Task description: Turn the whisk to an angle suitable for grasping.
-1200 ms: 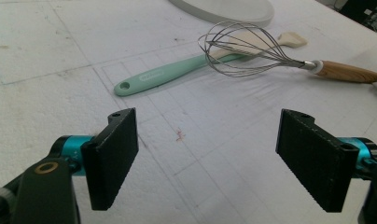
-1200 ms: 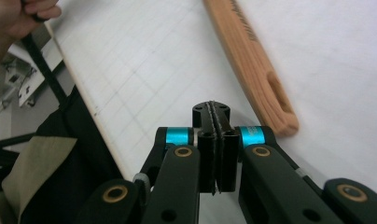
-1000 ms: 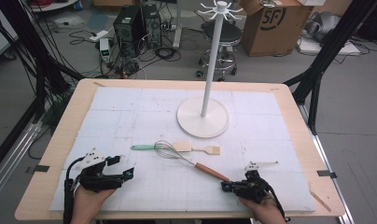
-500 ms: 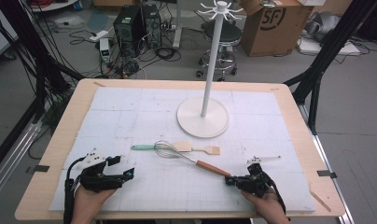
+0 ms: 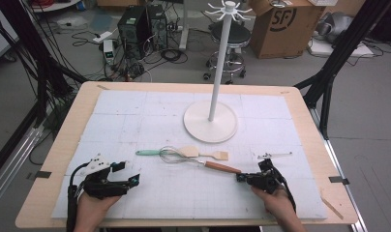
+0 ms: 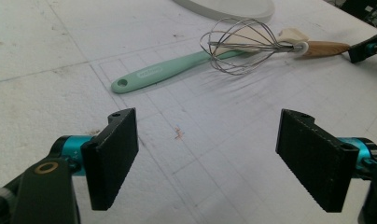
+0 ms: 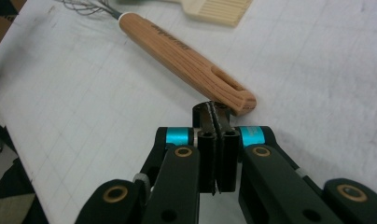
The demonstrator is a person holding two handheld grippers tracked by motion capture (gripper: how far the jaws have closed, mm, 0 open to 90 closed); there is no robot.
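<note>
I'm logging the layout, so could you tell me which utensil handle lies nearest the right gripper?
The whisk's wooden handle: its end lies just ahead of the shut right gripper, while the mint-green handle lies far left.

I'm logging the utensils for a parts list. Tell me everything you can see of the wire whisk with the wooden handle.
The wire whisk with the wooden handle lies flat on the white foam mat, below the white stand's round base. Thin steel loops form a balloon head; a white collar joins it to a light-brown grained handle with a slot near its end. The head rests over the mint-handled spatula. The shut right claw sits at the handle's end, not gripping it.
</note>
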